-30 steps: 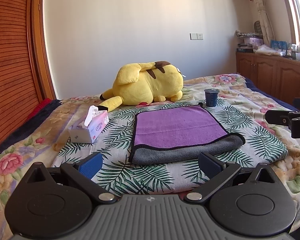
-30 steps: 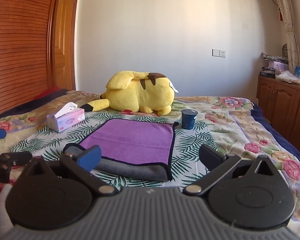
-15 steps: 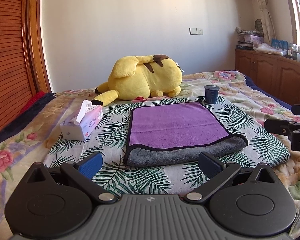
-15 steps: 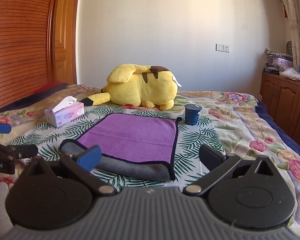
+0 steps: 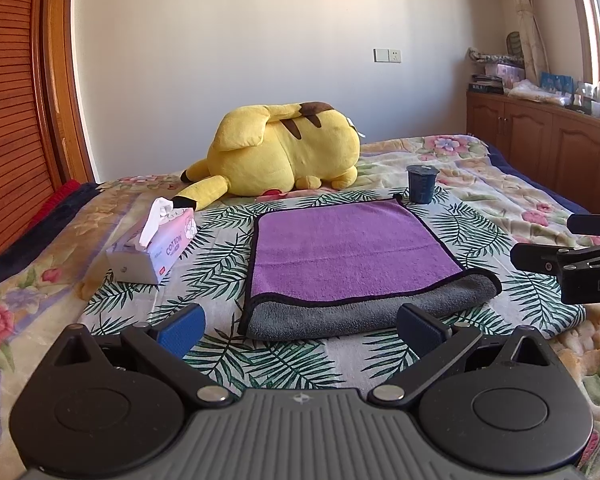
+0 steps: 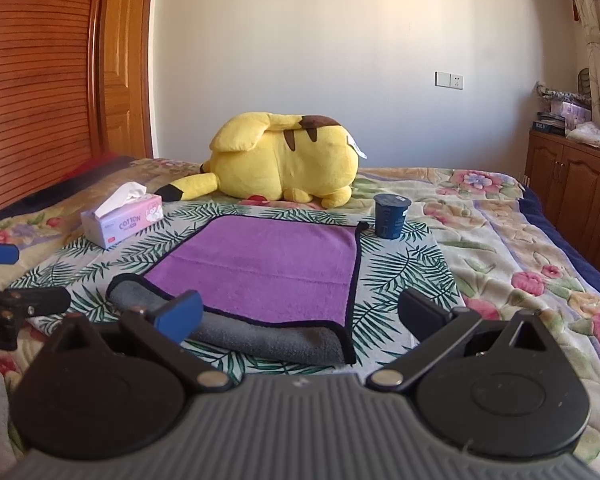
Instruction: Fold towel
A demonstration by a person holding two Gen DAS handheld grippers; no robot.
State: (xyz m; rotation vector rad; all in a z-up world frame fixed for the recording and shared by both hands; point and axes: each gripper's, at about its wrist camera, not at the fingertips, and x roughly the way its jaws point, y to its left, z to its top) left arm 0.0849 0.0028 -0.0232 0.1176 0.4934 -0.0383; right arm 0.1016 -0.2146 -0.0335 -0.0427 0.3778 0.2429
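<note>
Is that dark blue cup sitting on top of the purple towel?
No, the cup stands on the leaf-print sheet just beyond the far right corner of the towel, off the purple cloth.

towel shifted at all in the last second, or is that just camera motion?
No. The towel keeps its far corner beside the dark cup and the same gap to the tissue box. Only the camera view drifted.

The towel [image 5: 352, 254] is purple on top, grey underneath, edged in black. It lies on a cloth [image 5: 216, 256] printed with green palm leaves. Behind it, a yellow Pikachu plush [image 5: 284, 152] has brown stripes.
</note>
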